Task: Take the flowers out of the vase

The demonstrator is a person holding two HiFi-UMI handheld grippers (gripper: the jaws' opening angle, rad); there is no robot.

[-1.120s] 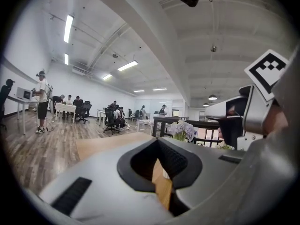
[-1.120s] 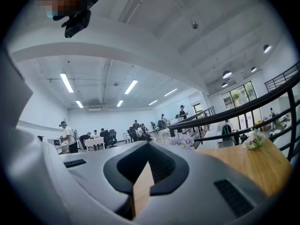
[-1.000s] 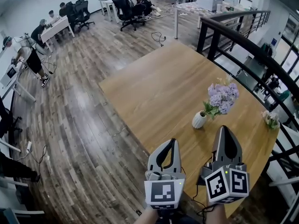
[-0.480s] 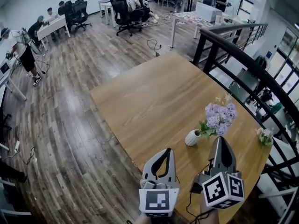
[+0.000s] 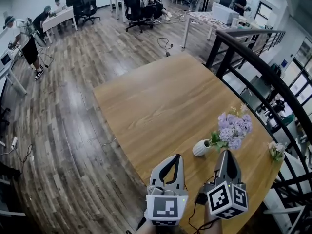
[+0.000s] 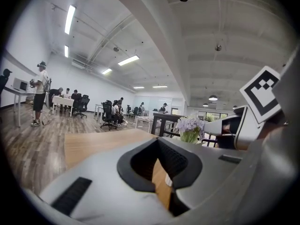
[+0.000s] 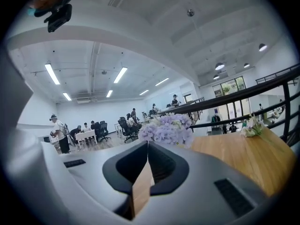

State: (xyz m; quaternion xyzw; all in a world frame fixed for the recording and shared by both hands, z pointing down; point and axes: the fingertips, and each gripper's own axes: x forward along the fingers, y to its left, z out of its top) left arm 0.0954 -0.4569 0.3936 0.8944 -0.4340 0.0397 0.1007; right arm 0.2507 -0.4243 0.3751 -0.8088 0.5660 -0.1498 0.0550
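Note:
A small white vase [image 5: 200,148] stands on the wooden table [image 5: 156,96], near its right end. A bunch of purple flowers [image 5: 234,128] leans out of it to the right. In the head view my left gripper [image 5: 176,156] hangs over the table's near edge, left of the vase and short of it. Its jaws are together with nothing in them [image 6: 158,142]. My right gripper [image 5: 227,152] points at the flowers from just below them. Its jaws are starting to open, with the tips still almost touching and nothing between them [image 7: 147,143]. The flowers [image 7: 166,128] fill the space just beyond them.
A second small bunch of pale flowers [image 5: 275,150] lies at the table's right edge. A black railing [image 5: 258,52] runs behind the table. Wooden floor lies to the left. People sit at desks [image 5: 58,18] far back in the room.
Both grippers have sunk a little and moved forward over the table's near edge. The head view has shifted, so the vase sits lower in the picture. The vase and flowers stand as before.

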